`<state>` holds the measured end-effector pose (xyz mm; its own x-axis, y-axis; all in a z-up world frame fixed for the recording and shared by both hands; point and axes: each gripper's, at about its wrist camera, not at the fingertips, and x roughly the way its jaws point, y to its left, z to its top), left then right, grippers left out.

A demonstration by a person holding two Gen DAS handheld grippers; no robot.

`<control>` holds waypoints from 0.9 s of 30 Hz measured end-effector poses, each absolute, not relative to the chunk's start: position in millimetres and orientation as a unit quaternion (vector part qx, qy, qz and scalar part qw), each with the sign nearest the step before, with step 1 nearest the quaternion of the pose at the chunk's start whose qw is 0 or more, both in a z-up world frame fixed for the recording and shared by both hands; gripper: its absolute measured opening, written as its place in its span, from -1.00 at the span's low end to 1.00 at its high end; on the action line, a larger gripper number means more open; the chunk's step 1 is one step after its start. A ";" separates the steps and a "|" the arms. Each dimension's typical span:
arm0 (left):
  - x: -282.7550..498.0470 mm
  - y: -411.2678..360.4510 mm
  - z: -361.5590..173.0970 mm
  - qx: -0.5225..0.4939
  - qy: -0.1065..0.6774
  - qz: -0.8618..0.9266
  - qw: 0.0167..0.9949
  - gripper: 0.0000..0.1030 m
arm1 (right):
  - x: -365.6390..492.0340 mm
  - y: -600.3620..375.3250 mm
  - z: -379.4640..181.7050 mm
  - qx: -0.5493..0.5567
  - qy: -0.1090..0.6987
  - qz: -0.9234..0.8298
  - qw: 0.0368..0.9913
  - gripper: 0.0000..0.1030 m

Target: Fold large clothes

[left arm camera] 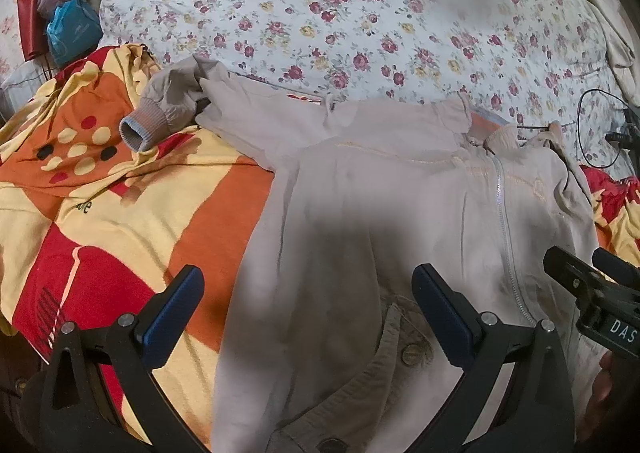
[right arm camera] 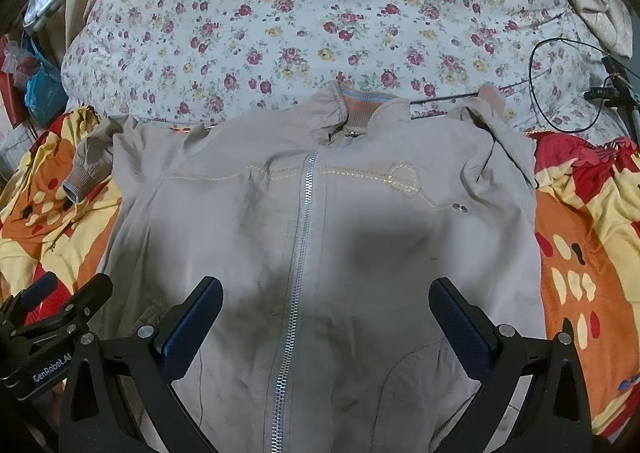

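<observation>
- The beige jacket (right arm camera: 320,233) lay front up and zipped across the middle of the right wrist view, collar toward the top of the frame and hem running out at the bottom edge.
- It looked like thin woven cloth: light, limp and quick to crease, so it would probably drape and sag from any single pinch rather than hold a line.
- The zipper (right arm camera: 298,253) ran down the centre as the one stiffer line; a fold would likely go easier alongside it than across it.
- One sleeve lay bunched at the left of the frame, its ribbed cuff (right arm camera: 78,183) off the body of the jacket; the other sleeve at the upper right looked tucked over the shoulder.
- Sensible holds, in my judgement, were the shoulder seam and the hem corner on one side, where doubled fabric gives the pads more to bite.
- The right gripper (right arm camera: 326,327) hovered over the lower chest with jaws spread wide and nothing between them.
- The left gripper (left arm camera: 308,315) stood equally wide apart and empty above the jacket's side at the lower centre of its own view.
- Under the jacket lay a red, orange and yellow blanket (right arm camera: 592,253); beyond the collar, a floral quilt (right arm camera: 320,33) filled the upper frame.
- A black cable (right arm camera: 568,85) looped at the upper right, clear of the jacket.
</observation>
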<state>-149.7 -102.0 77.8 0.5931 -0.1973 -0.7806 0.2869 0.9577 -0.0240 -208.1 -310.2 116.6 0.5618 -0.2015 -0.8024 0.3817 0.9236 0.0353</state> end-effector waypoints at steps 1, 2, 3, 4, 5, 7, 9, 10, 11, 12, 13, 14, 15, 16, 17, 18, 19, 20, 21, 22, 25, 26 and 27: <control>-149.7 -102.4 77.3 0.052 0.431 -0.136 0.891 1.00 | -208.1 -310.6 116.2 0.103 0.440 -0.167 0.876 0.99; -149.5 -102.7 76.6 0.052 0.431 -0.136 0.890 1.00 | -207.8 -310.6 115.6 0.103 0.440 -0.166 0.876 0.99; -149.3 -103.0 75.8 0.053 0.432 -0.136 0.890 1.00 | -207.5 -310.5 115.3 0.103 0.442 -0.167 0.876 0.99; -149.1 -103.1 75.4 0.053 0.433 -0.136 0.890 1.00 | -207.3 -310.5 114.7 0.103 0.442 -0.167 0.876 0.99; -148.9 -103.3 74.7 0.054 0.433 -0.136 0.889 1.00 | -207.1 -310.6 114.2 0.103 0.443 -0.167 0.875 0.99; -148.3 -103.3 73.9 0.054 0.434 -0.136 0.889 1.00 | -206.5 -310.9 113.0 0.104 0.443 -0.166 0.875 0.99; -147.5 -103.4 72.8 0.054 0.436 -0.134 0.888 1.00 | -205.4 -311.6 111.7 0.104 0.444 -0.165 0.875 0.99; -146.9 -103.4 72.4 0.054 0.436 -0.134 0.888 1.00 | -204.9 -312.0 111.4 0.104 0.445 -0.166 0.874 0.99; -146.4 -103.5 71.6 0.055 0.437 -0.133 0.888 1.00 | -204.3 -312.5 110.9 0.103 0.446 -0.166 0.873 0.99; -146.1 -103.7 70.8 0.055 0.438 -0.132 0.888 1.00 | -204.0 -312.5 110.8 0.104 0.447 -0.166 0.873 0.99; -145.7 -103.9 70.1 0.055 0.439 -0.131 0.887 1.00 | -203.5 -312.8 110.4 0.104 0.448 -0.165 0.873 0.99; -145.4 -104.4 69.3 0.056 0.440 -0.131 0.887 1.00 | -202.9 -312.9 110.0 0.104 0.448 -0.165 0.873 0.99; -144.8 -104.7 68.7 0.056 0.440 -0.131 0.887 1.00 | -202.5 -312.6 109.7 0.104 0.448 -0.164 0.873 0.99; -144.6 -105.1 68.3 0.057 0.441 -0.131 0.886 1.00 | -201.8 -312.7 109.3 0.103 0.449 -0.164 0.872 0.99; -144.3 -105.7 67.7 0.058 0.441 -0.131 0.886 1.00 | -201.1 -312.8 109.0 0.102 0.449 -0.164 0.872 0.99; -144.3 -105.9 67.3 0.058 0.442 -0.131 0.886 1.00 | -200.3 -312.5 108.9 0.102 0.450 -0.164 0.872 0.99; -144.0 -106.2 66.8 0.058 0.442 -0.130 0.885 1.00 | -200.0 -312.5 108.7 0.101 0.450 -0.164 0.872 0.99; -143.5 -105.8 66.4 0.058 0.443 -0.130 0.885 1.00 | -199.9 -312.7 108.3 0.101 0.450 -0.164 0.872 0.99; -142.8 -105.6 66.0 0.057 0.443 -0.130 0.885 1.00 | -199.6 -313.1 107.8 0.100 0.450 -0.164 0.872 0.99; -142.4 -105.5 65.5 0.057 0.444 -0.130 0.885 1.00 | -199.2 -313.4 107.1 0.100 0.451 -0.164 0.872 0.99; -140.3 -104.9 64.6 0.057 0.446 -0.128 0.884 1.00 | -197.9 -314.3 105.2 0.100 0.454 -0.163 0.870 0.99; -139.6 -104.4 64.5 0.056 0.446 -0.128 0.884 1.00 | -197.7 -314.4 104.8 0.100 0.454 -0.162 0.870 0.99; -138.4 -103.6 64.3 0.056 0.447 -0.127 0.884 1.00 | -197.1 -314.2 104.6 0.099 0.455 -0.161 0.870 0.99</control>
<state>-138.4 -103.6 64.3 0.5688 -0.1742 -0.8038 0.2734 0.9618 -0.0149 -197.1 -314.2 104.6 0.5344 -0.1906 -0.8235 0.3707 0.9284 0.0257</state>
